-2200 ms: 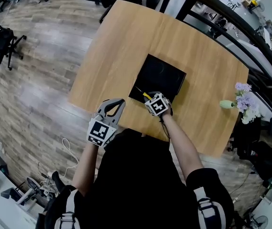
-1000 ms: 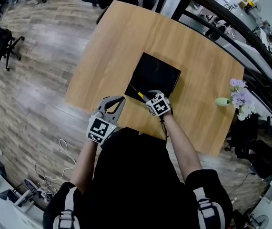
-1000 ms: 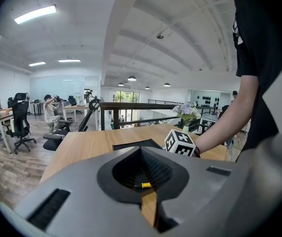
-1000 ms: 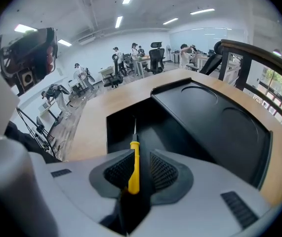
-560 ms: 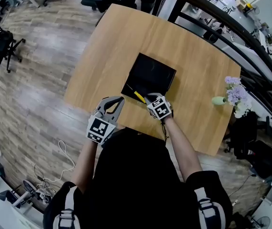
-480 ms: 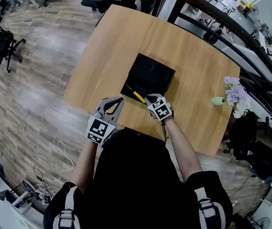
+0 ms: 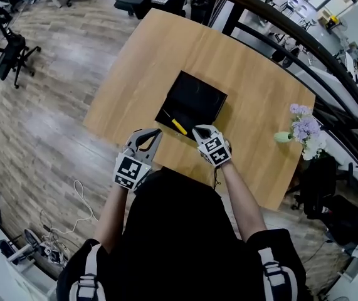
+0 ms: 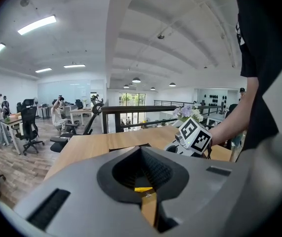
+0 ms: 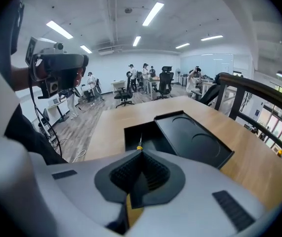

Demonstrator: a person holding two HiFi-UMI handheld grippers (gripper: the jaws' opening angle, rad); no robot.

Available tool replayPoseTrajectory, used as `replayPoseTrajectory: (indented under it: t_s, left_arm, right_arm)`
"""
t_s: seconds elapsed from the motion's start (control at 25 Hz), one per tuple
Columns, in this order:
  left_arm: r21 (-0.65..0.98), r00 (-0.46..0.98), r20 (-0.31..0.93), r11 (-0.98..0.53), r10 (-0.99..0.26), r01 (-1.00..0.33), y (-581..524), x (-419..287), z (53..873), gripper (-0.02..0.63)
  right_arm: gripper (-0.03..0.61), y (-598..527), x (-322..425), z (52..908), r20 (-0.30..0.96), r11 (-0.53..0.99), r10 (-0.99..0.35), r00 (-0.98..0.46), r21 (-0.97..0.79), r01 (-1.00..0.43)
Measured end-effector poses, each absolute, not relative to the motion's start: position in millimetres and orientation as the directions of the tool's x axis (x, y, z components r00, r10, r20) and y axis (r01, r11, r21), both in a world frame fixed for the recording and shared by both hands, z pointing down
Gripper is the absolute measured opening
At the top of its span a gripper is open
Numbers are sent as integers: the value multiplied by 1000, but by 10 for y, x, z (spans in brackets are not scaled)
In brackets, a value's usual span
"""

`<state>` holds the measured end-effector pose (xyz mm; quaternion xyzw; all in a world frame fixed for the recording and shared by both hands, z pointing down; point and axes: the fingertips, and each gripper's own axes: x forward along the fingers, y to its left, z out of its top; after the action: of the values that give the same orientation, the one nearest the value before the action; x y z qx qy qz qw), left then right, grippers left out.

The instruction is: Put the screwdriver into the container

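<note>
The screwdriver (image 7: 177, 126), with a yellow handle, lies in the near left part of the black container (image 7: 197, 96) on the wooden table (image 7: 254, 74). In the right gripper view its thin shaft (image 9: 140, 139) shows in the open compartment, just beyond my jaw tips. My right gripper (image 7: 198, 129) is shut and empty, a short way right of the handle at the container's near edge. Left of the container, my left gripper (image 7: 158, 131) is also shut and holds nothing. Through its jaws the yellow handle (image 8: 143, 189) shows in the left gripper view.
A vase of purple flowers (image 7: 301, 127) stands at the table's right edge. A dark railing (image 7: 304, 49) runs behind the table. Office chairs (image 7: 12, 49) stand on the wood floor to the left. The container's right half is a shallow tray with round recesses (image 9: 197, 144).
My right gripper held the screwdriver at the container's near edge. It has since let go and drawn back toward the person. The screwdriver stays in the container. The left gripper has barely moved.
</note>
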<state>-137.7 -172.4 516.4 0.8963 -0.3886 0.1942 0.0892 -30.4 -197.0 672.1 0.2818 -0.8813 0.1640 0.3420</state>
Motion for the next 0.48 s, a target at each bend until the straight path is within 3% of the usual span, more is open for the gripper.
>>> replayPoseTrajectory:
  t_s: [0.48]
  left_arm:
    - [-13,608,424,-675,-672,-738,-1557,-1083,5041,23]
  right_arm:
    - [25,-1844,-51,5988,504,824,-473,-723,-37,-565]
